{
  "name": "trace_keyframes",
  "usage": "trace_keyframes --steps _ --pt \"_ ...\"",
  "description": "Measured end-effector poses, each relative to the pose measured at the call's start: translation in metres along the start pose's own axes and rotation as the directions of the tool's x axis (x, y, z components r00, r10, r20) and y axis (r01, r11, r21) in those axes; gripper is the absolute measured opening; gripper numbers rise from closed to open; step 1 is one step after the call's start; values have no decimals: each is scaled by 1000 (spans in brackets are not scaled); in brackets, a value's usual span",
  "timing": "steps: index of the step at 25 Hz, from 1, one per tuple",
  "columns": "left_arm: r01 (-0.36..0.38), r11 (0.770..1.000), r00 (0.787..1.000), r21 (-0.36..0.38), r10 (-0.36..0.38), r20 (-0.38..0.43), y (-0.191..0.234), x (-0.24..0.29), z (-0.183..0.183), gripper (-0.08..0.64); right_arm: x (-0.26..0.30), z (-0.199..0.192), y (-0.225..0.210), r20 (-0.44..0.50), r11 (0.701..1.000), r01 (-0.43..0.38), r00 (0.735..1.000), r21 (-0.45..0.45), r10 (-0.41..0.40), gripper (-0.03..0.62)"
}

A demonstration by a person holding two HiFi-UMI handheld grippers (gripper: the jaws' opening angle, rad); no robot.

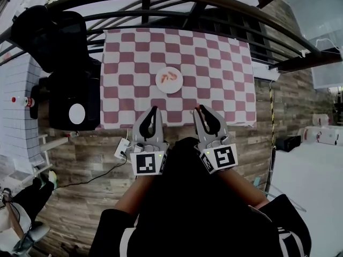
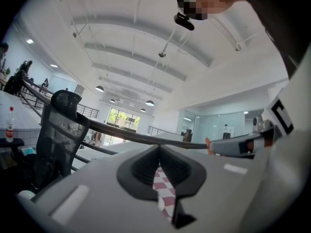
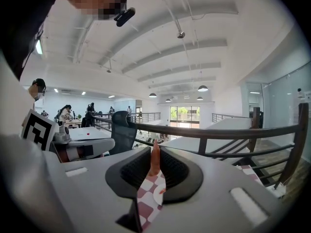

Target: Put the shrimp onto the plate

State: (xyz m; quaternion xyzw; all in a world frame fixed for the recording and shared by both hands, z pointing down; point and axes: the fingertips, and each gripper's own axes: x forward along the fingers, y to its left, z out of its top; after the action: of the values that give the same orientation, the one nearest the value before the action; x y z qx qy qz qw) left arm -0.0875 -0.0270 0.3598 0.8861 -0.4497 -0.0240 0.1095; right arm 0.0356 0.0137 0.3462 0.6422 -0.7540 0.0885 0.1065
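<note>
Right gripper [image 3: 154, 148] clamped on a slim orange-pink shrimp [image 3: 155, 160], above the near edge of the desk [image 1: 225, 90]. Left gripper [image 2: 159, 152] closed, empty. Plate [image 1: 159, 85] at 12 o'clock, orange pieces on it.

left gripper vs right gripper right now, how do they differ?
Load: the right gripper has its tongs shut on an orange-pink shrimp. The left gripper has its tongs shut on nothing, and only the checkered cloth shows through the slit.
Pose: in the head view the right gripper slants inward more than the left gripper.
Shared: both are held at the cloth's near edge, short of the plate.
</note>
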Motion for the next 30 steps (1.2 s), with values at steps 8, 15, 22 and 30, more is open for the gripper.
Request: trace_keyframes --steps 8,15,22,30 --pt "-79 997 997 25 78 30 27 -6 12 8 15 -5 4 -36 999 -29 999 -14 28 58" --pt "-140 990 990 27 141 -16 37 -3 -7 8 34 -21 -7 -91 998 -62 994 19 64 58" --pt "-145 988 989 46 146 -21 27 31 -9 8 64 -41 -20 -147 993 -117 982 29 120 58" --pt "-173 981 982 86 178 -66 25 66 -25 8 102 -53 -34 -211 980 -195 958 28 197 58"
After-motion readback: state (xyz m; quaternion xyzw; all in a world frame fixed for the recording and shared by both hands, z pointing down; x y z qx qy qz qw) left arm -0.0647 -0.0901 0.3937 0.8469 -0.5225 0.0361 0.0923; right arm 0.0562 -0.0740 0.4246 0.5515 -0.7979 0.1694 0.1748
